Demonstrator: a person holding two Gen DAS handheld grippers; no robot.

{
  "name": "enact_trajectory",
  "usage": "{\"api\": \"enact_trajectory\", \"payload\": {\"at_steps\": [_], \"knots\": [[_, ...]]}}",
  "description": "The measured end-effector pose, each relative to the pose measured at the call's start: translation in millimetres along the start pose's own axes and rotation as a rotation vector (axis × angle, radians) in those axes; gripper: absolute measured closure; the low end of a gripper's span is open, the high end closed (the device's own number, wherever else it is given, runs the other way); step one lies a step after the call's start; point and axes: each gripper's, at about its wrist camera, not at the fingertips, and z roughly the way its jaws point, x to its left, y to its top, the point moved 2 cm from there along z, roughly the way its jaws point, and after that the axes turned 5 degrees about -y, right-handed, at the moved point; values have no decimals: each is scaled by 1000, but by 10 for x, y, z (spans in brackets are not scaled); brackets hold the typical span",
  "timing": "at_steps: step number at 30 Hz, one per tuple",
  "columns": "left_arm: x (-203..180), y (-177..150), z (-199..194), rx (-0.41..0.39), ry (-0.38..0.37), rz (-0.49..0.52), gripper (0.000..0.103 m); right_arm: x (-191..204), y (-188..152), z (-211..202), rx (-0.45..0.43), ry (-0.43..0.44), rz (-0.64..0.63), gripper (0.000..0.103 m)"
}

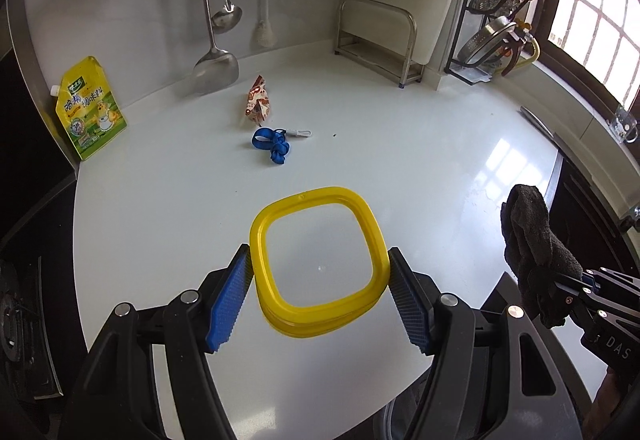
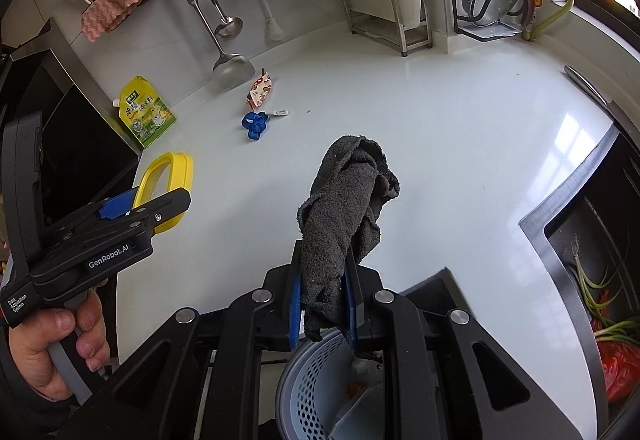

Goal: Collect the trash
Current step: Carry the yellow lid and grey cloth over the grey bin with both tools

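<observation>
1. The left gripper (image 1: 320, 292) is clamped on a yellow square plastic lid with a clear centre (image 1: 320, 264); its blue-padded fingers (image 1: 230, 304) press the lid's two opposite sides and hold it above the white tabletop (image 1: 420, 144).
2. The right gripper (image 2: 322, 304) is closed on a dark grey crumpled terry cloth (image 2: 344, 216), which stands up from between the fingers. Directly below it, at the near edge of the tabletop, sits a grey perforated plastic bin (image 2: 308, 392) with something already inside.
3. Judged from this, the step in hand is carrying picked-up items to the bin: the cloth looks about ready to drop.
4. The next move would call for spreading the right fingers while the cloth hangs over the bin mouth, then bringing the lid across the same way.
5. Still lying on the tabletop near the back wall: a brown-and-white printed snack wrapper (image 1: 258, 100) and, just beside it, a blue knotted strap with a white clip (image 1: 276, 142). A yellow-green seasoning pouch (image 1: 90, 108) leans at the left edge.
</observation>
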Motion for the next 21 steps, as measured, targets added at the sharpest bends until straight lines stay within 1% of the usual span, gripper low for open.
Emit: {"api": "enact_trajectory", "payload": {"at_steps": [10,21], "knots": [[-170,-299,-299,-11,-22,-6,38,-42,-347,-287,1,-15,-13,87],[-530,-586,-421,8,-63,29,38,-206,-751,-584,-6,-33,11,87]]}}
